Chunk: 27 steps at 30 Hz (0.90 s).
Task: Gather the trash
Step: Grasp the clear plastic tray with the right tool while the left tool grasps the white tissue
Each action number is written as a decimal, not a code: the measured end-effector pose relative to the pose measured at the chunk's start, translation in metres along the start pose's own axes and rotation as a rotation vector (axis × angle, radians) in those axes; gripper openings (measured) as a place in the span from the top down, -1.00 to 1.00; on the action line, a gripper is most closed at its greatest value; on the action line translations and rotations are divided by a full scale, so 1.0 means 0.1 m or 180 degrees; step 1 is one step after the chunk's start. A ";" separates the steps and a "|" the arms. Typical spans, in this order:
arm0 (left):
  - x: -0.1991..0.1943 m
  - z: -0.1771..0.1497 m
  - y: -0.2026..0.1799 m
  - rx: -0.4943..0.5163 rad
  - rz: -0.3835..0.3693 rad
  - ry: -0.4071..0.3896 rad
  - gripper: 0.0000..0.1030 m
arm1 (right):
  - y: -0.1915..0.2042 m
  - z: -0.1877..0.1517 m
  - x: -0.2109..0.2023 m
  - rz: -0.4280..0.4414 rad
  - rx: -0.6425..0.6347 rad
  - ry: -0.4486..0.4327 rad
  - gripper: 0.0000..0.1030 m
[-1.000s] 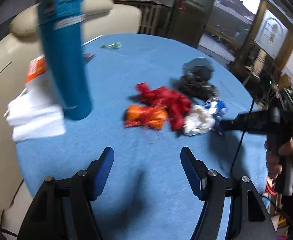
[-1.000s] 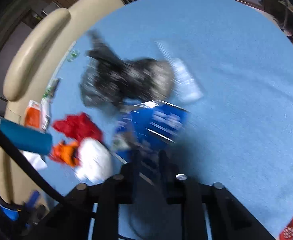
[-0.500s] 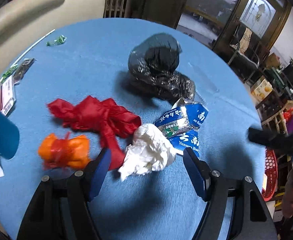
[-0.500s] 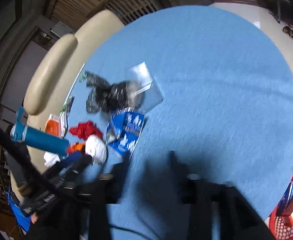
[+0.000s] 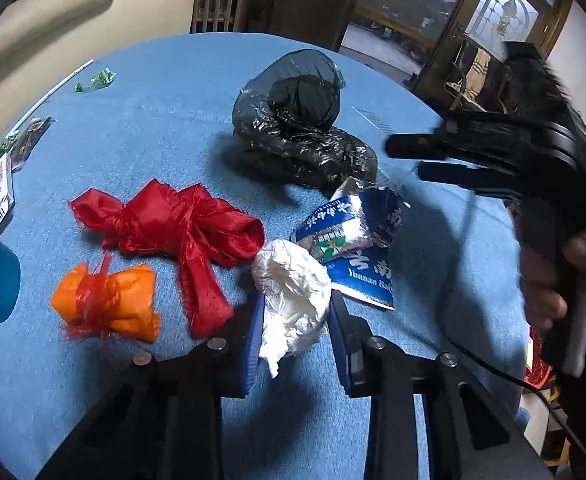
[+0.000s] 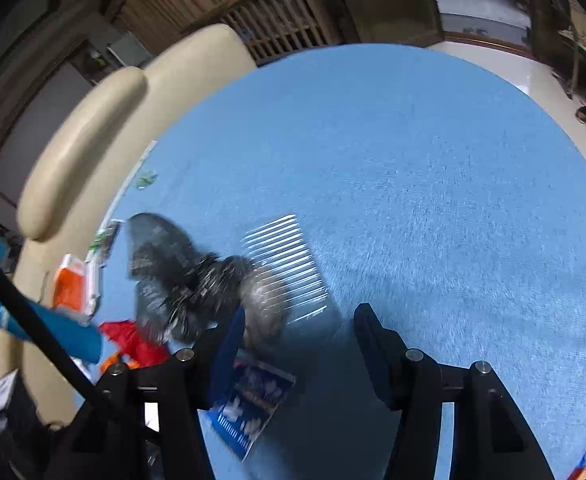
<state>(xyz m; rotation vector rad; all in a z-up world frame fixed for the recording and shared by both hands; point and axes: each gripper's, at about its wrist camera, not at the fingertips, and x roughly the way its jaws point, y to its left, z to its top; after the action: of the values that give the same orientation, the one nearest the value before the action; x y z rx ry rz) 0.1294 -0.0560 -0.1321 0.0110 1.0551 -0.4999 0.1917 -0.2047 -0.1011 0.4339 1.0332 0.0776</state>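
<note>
Blue-padded, the left gripper has just closed on the crumpled white paper wad, which sits pinched between its pads on the round blue-cloth table; the wad is soft, so it may squash and slip out, or a loose flap may tear away as it lifts. The right gripper hangs partly open with nothing between its pads, its jaws having just been narrowing; it hovers above the torn blue-and-silver foil packet, which touches the wad's far side and could be dragged along. Just left of the left gripper lies the red mesh ribbon bundle, one strand close to the pad and liable to snag; beside it sits the orange netted lump. Behind the packet rests the crumpled black plastic bag; a clear ridged plastic sheet lies against it.
</note>
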 end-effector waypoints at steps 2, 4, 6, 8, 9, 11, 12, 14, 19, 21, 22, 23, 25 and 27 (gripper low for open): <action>-0.08 -0.04 -0.01 0.0019 -0.0024 -0.0030 0.37 | 0.00 0.03 0.11 0.0034 0.0046 0.0055 -0.18; -0.19 -0.11 -0.03 0.0030 -0.0071 -0.0088 0.37 | -0.03 0.06 0.11 0.0167 0.0152 0.0089 -0.20; -0.31 -0.18 -0.06 0.0065 -0.0098 -0.0146 0.37 | -0.03 0.08 0.02 0.0230 0.0120 -0.0063 -0.38; -0.40 -0.23 -0.10 0.0094 -0.0169 -0.0183 0.37 | 0.00 0.12 0.00 0.0141 -0.0009 -0.0128 -0.38; -0.45 -0.26 -0.10 0.0097 -0.0212 -0.0196 0.37 | 0.00 0.14 0.03 0.0135 -0.0044 -0.0078 -0.38; -0.51 -0.29 -0.11 0.0090 -0.0259 -0.0204 0.37 | 0.01 0.17 0.14 0.0091 -0.0051 0.0018 -0.25; -0.53 -0.31 -0.13 0.0084 -0.0291 -0.0197 0.37 | 0.03 0.18 0.19 0.0073 -0.0046 0.0036 0.06; -0.60 -0.33 -0.17 0.0079 -0.0322 -0.0193 0.37 | 0.00 0.18 0.21 0.0112 -0.0039 0.0058 0.10; -0.76 -0.42 -0.25 0.0148 -0.0331 -0.0236 0.37 | -0.11 0.01 -0.06 0.0039 -0.0046 -0.0033 0.12; -0.82 -0.42 -0.28 0.0154 -0.0335 -0.0262 0.37 | -0.19 -0.12 -0.28 -0.0049 -0.0060 -0.0128 0.12; -0.85 -0.41 -0.30 0.0160 -0.0346 -0.0278 0.37 | -0.22 -0.19 -0.37 -0.0094 -0.0074 -0.0175 0.12; -0.87 -0.40 -0.32 0.0174 -0.0348 -0.0297 0.37 | -0.25 -0.26 -0.50 -0.0151 -0.0105 -0.0241 0.12; -0.92 -0.38 -0.38 0.0233 -0.0321 -0.0340 0.37 | -0.29 -0.37 -0.72 -0.0190 -0.0146 -0.0331 0.12; -0.99 -0.38 -0.48 0.0302 -0.0293 -0.0374 0.37 | -0.35 -0.50 -0.97 -0.0195 -0.0170 -0.0411 0.12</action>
<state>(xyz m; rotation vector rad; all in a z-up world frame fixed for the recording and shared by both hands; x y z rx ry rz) 0.0400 -0.0511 -0.0582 0.0168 0.9190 -0.6265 0.0941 -0.2465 -0.0576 0.3539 0.9145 0.0220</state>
